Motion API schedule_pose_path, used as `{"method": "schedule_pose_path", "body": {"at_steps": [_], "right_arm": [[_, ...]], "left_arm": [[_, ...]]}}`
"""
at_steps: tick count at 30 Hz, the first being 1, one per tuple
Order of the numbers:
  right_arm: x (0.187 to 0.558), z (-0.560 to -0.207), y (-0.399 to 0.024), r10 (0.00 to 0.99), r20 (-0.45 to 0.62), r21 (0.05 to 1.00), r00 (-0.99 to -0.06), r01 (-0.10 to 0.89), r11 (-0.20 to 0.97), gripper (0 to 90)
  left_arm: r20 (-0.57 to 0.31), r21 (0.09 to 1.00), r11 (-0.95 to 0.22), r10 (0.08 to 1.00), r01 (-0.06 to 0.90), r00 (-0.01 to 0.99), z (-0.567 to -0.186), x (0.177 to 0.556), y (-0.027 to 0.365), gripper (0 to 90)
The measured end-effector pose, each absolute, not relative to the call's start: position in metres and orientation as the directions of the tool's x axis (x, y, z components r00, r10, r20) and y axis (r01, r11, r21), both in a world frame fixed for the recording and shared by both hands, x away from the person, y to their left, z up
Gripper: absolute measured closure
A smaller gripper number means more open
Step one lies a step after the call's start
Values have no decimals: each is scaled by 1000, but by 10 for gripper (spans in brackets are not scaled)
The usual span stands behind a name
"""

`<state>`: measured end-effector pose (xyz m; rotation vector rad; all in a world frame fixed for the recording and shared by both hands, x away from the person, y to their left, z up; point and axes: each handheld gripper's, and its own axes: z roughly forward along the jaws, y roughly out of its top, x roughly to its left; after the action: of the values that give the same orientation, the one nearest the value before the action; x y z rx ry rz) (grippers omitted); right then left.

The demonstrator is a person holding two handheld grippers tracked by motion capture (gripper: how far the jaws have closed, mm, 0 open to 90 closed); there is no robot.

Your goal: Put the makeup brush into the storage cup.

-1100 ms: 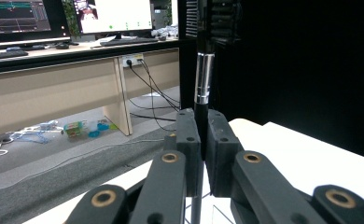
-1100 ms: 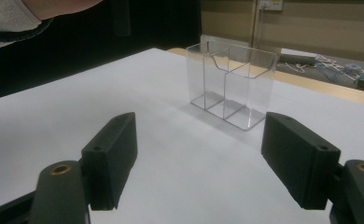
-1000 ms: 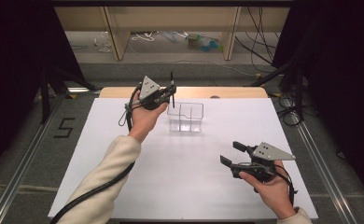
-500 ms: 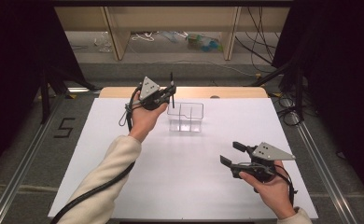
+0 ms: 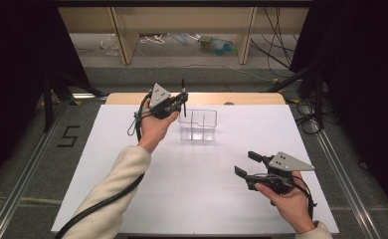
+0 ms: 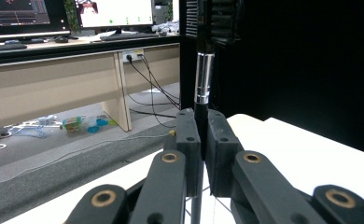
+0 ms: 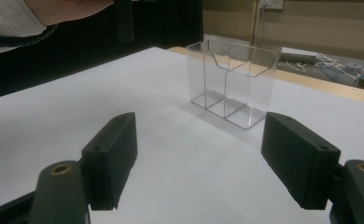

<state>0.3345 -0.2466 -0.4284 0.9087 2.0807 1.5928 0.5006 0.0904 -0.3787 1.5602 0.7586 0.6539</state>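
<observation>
From the high view I see my left gripper [image 5: 181, 101] near the white table's [image 5: 132, 149] far edge, holding a slim black brush [image 5: 183, 94] upright, just left of the clear plastic two-compartment holder [image 5: 198, 124]. My right gripper [image 5: 246, 166] hovers near the right edge, jaws wide apart, empty.

Left gripper view: jaws clamped on the brush handle [image 6: 202, 84], long axis vertical, bristles up.

Right gripper view: the holder [image 7: 231, 81] stands beyond the spread jaws.

The slim black brush with a silver metal ferrule [image 6: 203, 74] has its bristle head cut off by the left gripper view's top edge. Its lower handle is hidden behind the jaws.
</observation>
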Motion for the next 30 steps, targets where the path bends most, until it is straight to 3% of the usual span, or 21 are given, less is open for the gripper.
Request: {"method": "schedule_pose_path", "body": {"at_steps": [30], "right_arm": [[335,-429,-248,690,87,949,-719,271,162,281]], "left_arm": [[-16,992,-68,781,111,624,-391,503,91,851]]}}
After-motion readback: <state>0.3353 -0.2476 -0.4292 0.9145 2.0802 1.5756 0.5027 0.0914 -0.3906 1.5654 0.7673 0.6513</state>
